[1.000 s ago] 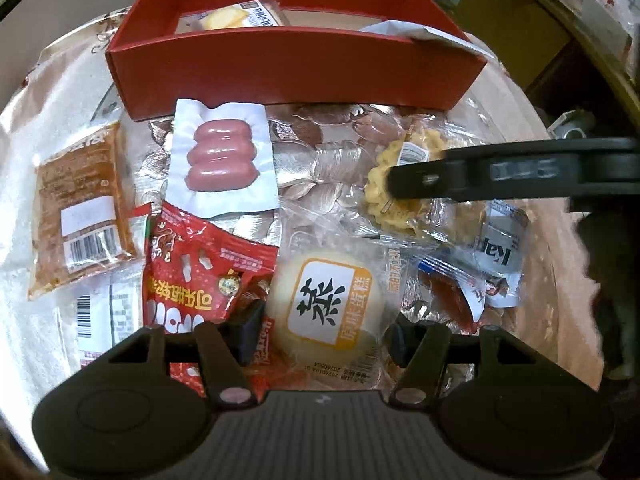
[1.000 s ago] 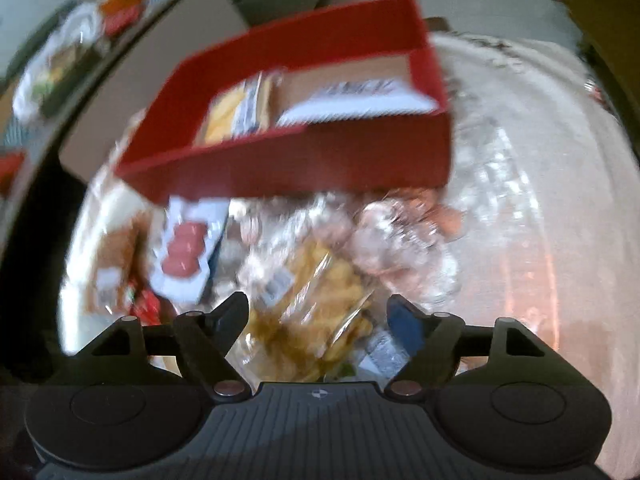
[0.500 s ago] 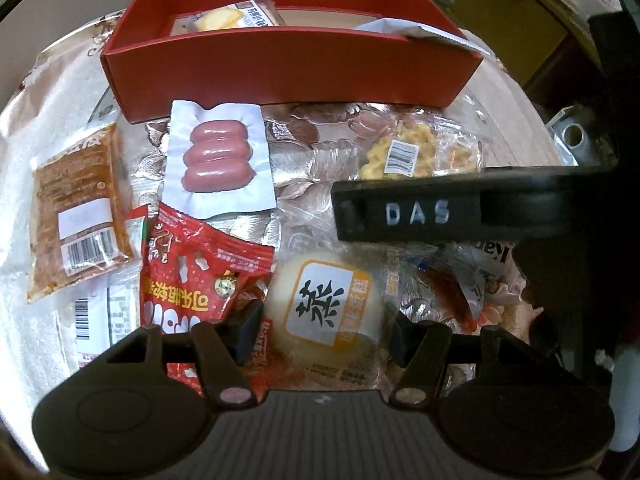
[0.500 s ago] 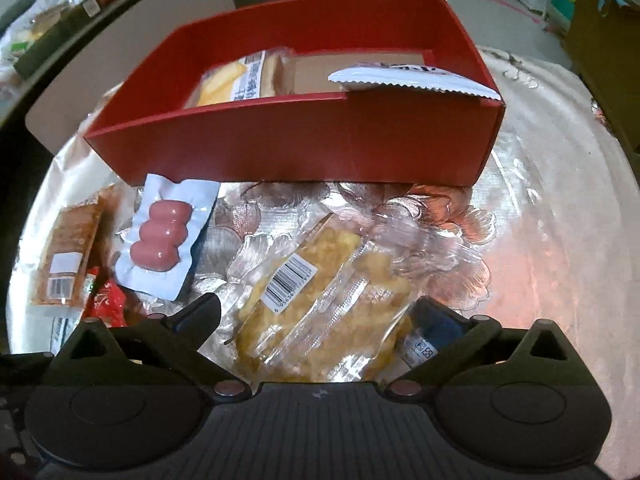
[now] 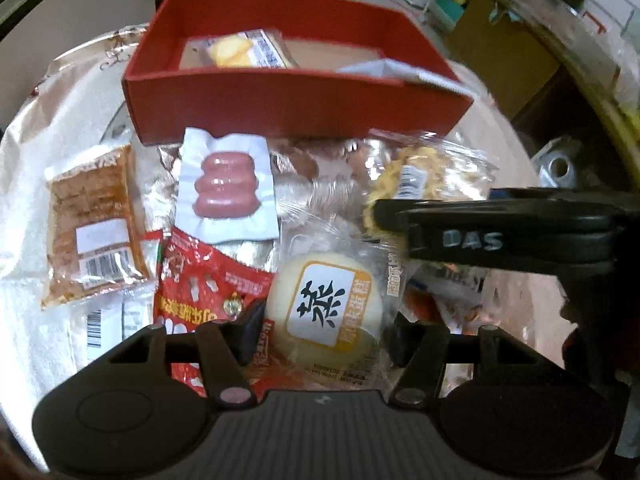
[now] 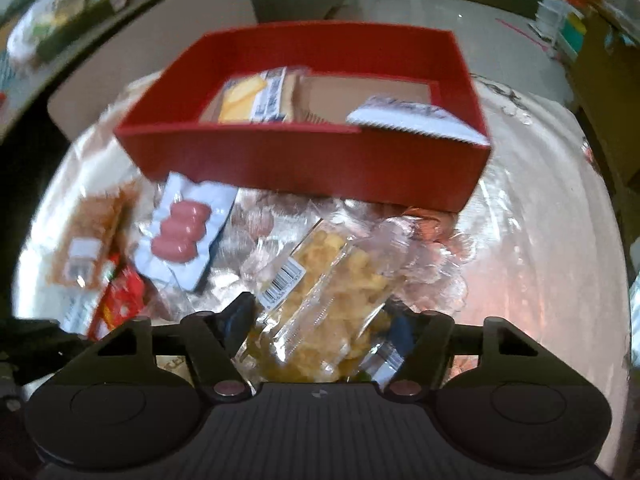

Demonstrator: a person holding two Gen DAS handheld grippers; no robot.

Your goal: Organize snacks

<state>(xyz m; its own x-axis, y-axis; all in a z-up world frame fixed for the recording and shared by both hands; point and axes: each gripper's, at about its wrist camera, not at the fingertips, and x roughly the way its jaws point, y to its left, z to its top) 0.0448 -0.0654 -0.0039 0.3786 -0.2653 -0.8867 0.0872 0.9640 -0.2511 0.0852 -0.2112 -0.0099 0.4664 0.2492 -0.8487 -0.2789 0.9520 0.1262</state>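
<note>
The left gripper (image 5: 326, 330) is clamped on a round steamed cake in a clear wrapper (image 5: 324, 308), its two fingertips pressing the wrapper's sides low over the tabletop (image 5: 24, 184). Just left of the cake lies a red snack packet (image 5: 192, 280), and beyond that a white sausage pack (image 5: 226, 190) and a brown bar with a barcode (image 5: 90, 224).

The right gripper (image 6: 322, 320) has just been closing, and its jaws now sit against both sides of a clear bag of yellow crinkly snacks (image 6: 332, 284), which tilts up and away between them; the view is blurred, but the bag looks pinched. In the left wrist view that same gripper reaches in from the right, over the bag.

Behind all the loose packets stands the red box (image 6: 304, 164), holding a yellow biscuit pack (image 6: 252, 98) and a white packet (image 6: 416, 120) resting on its front rim.
</note>
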